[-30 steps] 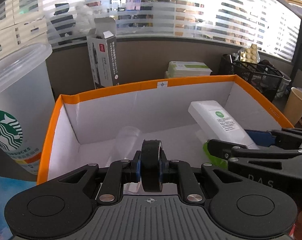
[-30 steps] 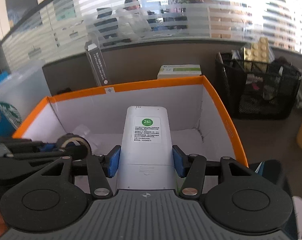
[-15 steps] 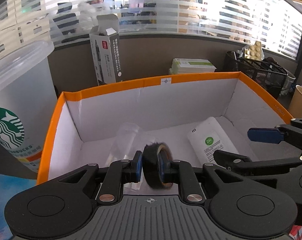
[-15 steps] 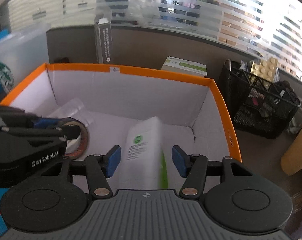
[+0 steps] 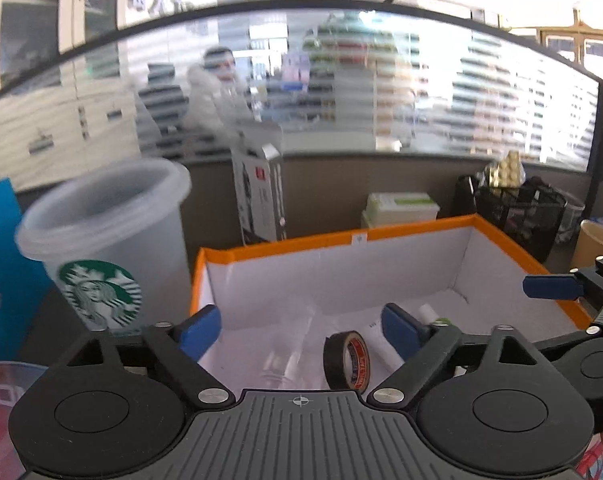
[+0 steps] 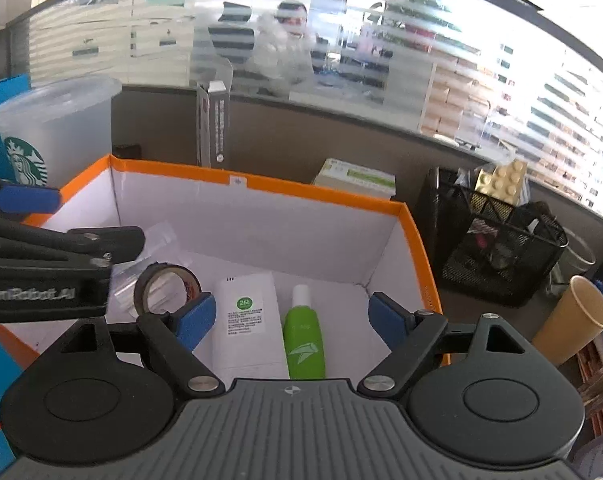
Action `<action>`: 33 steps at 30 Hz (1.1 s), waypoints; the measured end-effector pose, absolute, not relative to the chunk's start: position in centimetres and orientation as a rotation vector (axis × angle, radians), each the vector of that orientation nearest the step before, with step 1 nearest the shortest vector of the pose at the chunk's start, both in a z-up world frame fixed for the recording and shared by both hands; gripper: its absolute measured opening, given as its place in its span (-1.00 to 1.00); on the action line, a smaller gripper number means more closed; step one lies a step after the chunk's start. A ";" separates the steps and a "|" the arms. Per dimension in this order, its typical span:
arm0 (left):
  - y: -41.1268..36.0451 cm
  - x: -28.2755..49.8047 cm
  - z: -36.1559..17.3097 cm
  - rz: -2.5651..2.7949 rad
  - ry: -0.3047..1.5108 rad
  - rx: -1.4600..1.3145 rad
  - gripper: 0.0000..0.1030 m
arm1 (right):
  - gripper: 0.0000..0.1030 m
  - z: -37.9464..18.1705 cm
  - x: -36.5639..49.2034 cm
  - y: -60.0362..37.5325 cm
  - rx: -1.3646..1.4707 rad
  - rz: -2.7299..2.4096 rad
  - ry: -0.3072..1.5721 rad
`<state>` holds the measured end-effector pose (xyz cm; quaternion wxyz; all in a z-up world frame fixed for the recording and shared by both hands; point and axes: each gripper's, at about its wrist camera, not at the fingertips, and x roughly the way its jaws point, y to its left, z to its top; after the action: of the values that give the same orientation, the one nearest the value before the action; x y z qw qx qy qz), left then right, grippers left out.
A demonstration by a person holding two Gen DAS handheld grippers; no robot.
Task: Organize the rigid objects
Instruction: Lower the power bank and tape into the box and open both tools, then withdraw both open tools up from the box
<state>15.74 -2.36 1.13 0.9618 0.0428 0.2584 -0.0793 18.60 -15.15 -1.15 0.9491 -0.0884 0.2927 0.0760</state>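
Orange-rimmed box [image 6: 417,240] holds tape roll [image 6: 167,286], remote [image 6: 247,326], green bottle [image 6: 303,336]; both tools, left [image 5: 301,326] and right [image 6: 289,318], opening, empty.

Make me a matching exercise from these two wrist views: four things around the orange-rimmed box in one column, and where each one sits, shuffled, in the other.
Things:
1. roll of black tape
2. green spray bottle
3. Starbucks cup
4. paper cup

Places:
A. outside the orange-rimmed box, on its left
B. in the box, just right of the white remote control
C. outside the box, on its right
D. in the box, standing on edge left of the remote

Pairs: 1-D, 2-B, 3-A, 4-C
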 end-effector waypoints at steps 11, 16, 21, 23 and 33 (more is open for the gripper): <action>-2.6 11.6 3.2 -0.171 0.419 0.111 0.96 | 0.84 0.4 15.5 -14.2 -0.195 0.142 0.520; -2.3 9.7 3.9 -0.165 0.387 0.096 1.00 | 0.89 1.5 13.4 -14.2 -0.211 0.124 0.467; -2.2 7.9 4.2 -0.170 0.374 0.101 1.00 | 0.90 2.0 11.3 -13.9 -0.265 0.101 0.433; -2.0 6.8 4.0 -0.166 0.366 0.116 1.00 | 0.90 2.0 10.1 -14.1 -0.271 0.098 0.415; -1.1 4.5 0.7 -0.140 0.440 0.150 1.00 | 0.90 0.0 4.3 -17.4 -0.197 0.102 0.404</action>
<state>4.52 -1.14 0.71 0.9707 0.0742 0.2177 -0.0694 4.28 -17.39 -0.05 0.9736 -0.0977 0.2002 0.0504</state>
